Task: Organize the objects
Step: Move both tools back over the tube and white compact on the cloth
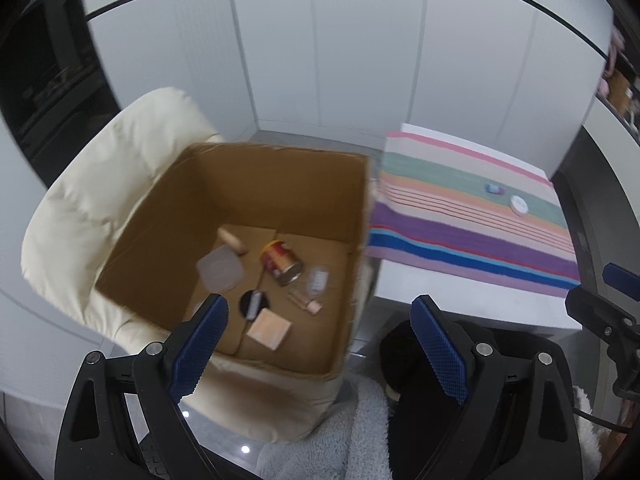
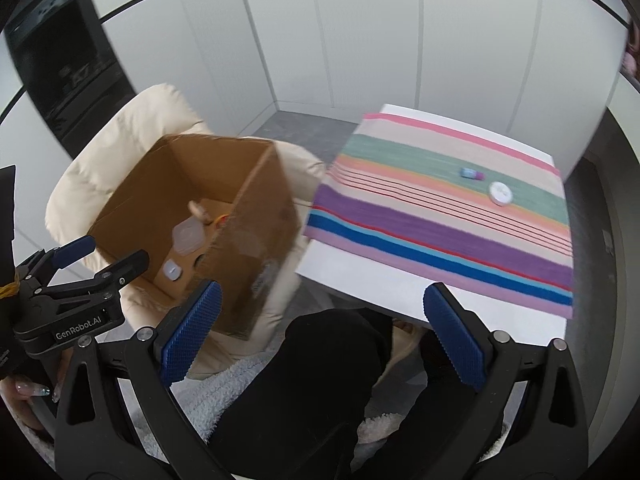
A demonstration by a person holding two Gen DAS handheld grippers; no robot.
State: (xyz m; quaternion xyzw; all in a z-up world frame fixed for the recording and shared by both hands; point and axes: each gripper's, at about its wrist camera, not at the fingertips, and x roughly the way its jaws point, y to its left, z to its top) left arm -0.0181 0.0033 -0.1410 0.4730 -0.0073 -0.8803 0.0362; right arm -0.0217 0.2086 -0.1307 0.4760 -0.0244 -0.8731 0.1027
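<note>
An open cardboard box (image 1: 256,184) rests on a cream padded chair (image 1: 100,200). Inside lie a red can (image 1: 280,266), a wooden cylinder (image 1: 233,240), a translucent lidded tub (image 1: 220,269), a tan square block (image 1: 269,330), a black round item (image 1: 253,303) and a small clear bottle (image 1: 318,280). On the striped cloth (image 2: 440,232) to the right sit a white round disc (image 2: 501,193) and a small blue-and-purple piece (image 2: 472,174). My left gripper (image 1: 320,308) hangs open and empty over the box's near right corner. My right gripper (image 2: 323,294) is open and empty before the table's near edge.
The cloth covers a white table (image 2: 360,280) beside the box (image 2: 248,240). A person's black-trousered legs (image 2: 312,380) and grey fluffy fabric (image 1: 332,432) lie below the grippers. White cabinet doors close off the back. A hand with long nails (image 2: 28,392) holds the left gripper.
</note>
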